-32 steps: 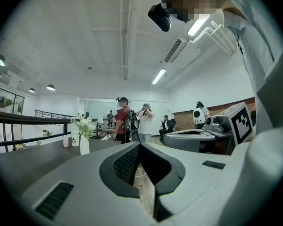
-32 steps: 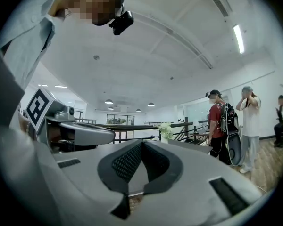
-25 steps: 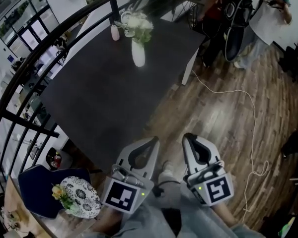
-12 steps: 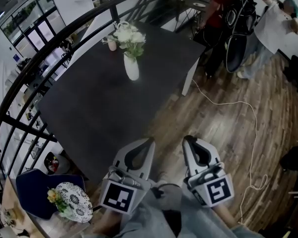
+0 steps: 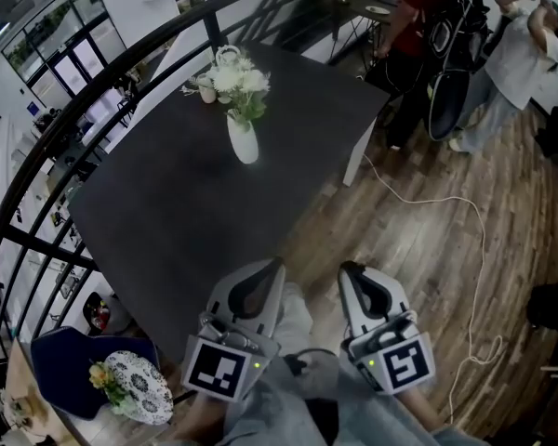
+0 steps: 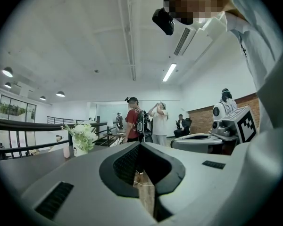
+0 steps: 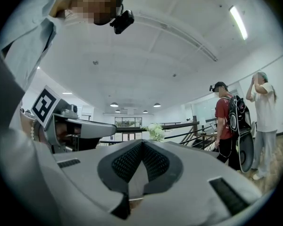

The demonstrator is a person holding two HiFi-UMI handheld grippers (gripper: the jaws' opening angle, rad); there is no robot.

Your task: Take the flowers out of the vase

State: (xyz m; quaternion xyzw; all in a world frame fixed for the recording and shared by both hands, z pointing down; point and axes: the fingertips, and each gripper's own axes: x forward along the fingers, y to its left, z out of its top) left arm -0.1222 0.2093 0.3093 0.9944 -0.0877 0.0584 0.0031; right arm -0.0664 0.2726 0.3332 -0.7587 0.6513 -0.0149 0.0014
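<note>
— None of the flowers (image 5: 234,84) are out yet, by the look of it?

— None. The whole white bunch stands upright in the white vase (image 5: 243,143), stems down its neck, on the far part of the dark counter (image 5: 195,221). I'd judge the task not begun: the reach, the grasp and the lift are all left.

— Anything else in that vase?

— Only the flowers and their green leaves, as far as I can tell (whether it holds water, no view shows). Near it, toward the railing (image 5: 121,68), stands a small pink bottle (image 5: 205,91).

— And the tools?

— Both are well apart from the vase, off the counter's near corner, pointing roughly toward it. The left hand-held gripper (image 5: 265,275) has its jaws together with nothing between them. The right hand-held gripper (image 5: 355,279) is the same, closed and empty.

— So what comes first?

— Probably carrying one across the counter and opening its jaws around the stems above the vase's mouth. The other might steady the vase, which looks narrow and could tip.
</note>
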